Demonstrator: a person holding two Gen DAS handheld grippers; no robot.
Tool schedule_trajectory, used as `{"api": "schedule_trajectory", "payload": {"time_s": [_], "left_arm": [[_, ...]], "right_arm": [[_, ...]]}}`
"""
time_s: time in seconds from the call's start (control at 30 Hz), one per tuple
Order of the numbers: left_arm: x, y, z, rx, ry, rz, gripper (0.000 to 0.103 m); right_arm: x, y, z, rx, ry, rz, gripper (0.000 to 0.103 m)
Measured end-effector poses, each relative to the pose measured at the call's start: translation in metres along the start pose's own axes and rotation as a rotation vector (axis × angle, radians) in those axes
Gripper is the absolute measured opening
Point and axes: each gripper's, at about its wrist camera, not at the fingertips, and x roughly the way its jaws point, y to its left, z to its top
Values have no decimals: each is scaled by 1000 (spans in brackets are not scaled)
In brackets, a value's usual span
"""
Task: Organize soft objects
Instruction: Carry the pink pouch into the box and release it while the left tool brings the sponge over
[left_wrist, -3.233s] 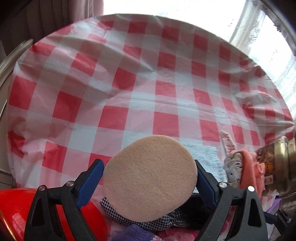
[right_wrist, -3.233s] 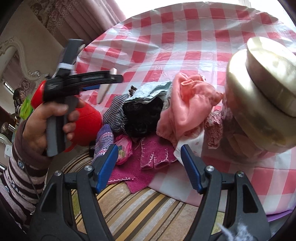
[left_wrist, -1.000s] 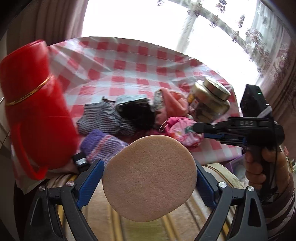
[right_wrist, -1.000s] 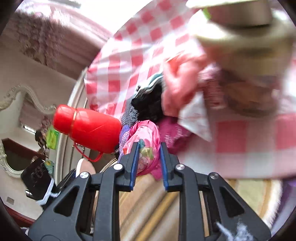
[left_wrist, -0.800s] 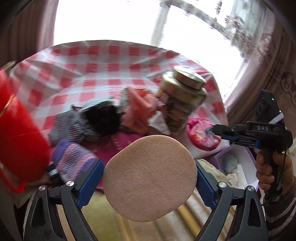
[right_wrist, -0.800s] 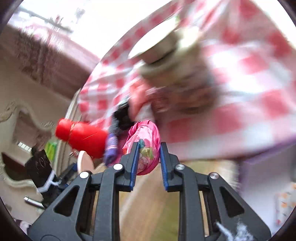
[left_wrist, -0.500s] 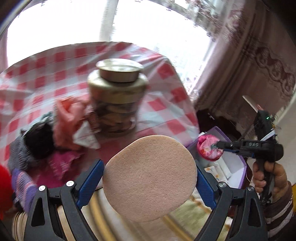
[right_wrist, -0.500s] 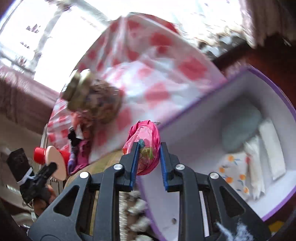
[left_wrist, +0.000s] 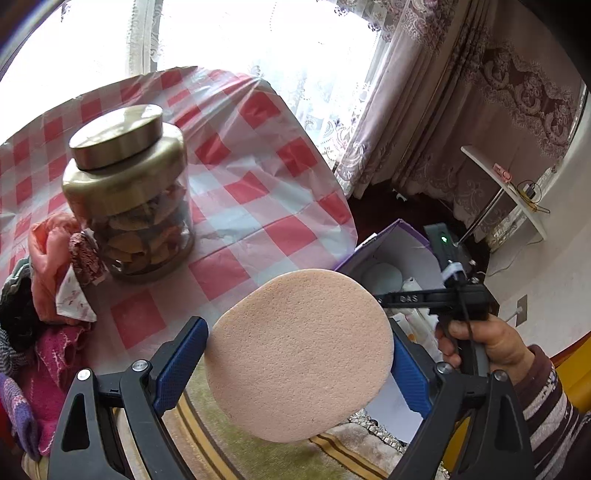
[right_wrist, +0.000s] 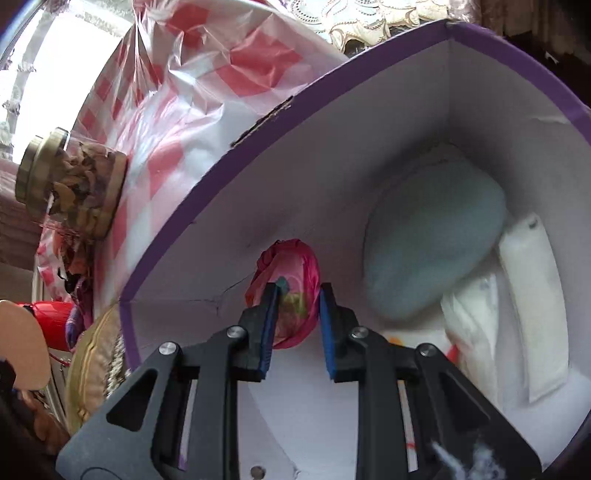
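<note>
Lace curtains and a bright window back a round table under a red-and-white checked cloth. At the far left of the left wrist view, a heap of soft clothes lies on the cloth, pink, black and magenta pieces bunched together. Just to its right stands a glass jar with a brass-coloured lid, upright and touching the pink fabric at its base. Lower centre, the left gripper is clamped on a flat, oval, peach-coloured sponge, its blue pads pressing the sponge's two edges. Behind the sponge, below the table edge, sits a purple-rimmed box with a white interior. At right, a hand in a striped sleeve grips the handle of the other tool, which points into the box.

In the right wrist view, the jar and checked cloth appear at upper left, outside the purple rim of the box. Centre, the right gripper is closed on a crumpled pink cloth bundle, held inside the box close to its white wall. To the right, a pale blue oval sponge leans against white packets on the box floor.
</note>
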Motion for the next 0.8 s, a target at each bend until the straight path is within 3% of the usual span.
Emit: {"api": "schedule_trajectory", "payload": {"time_s": [0.1,0.2,0.27,0.5,0.8], "left_arm": [[13,-9,1,18,25,-9,93],[25,-17,2,41,53,-20,93],[35,-24,3,54,77,-32,93],[65,-50,12,111,138,-74,93],[111,-87,25,169,224,-111,93]], "right_arm": [[17,-10,9,9,36,-89,33],[14,-14,10,13,43,-74,49],[5,-12,9,-19,24,-70,67],[-69,-27,3,21,-103,-19,73],[-138,-47,-30,23,-204,-132,79]]}}
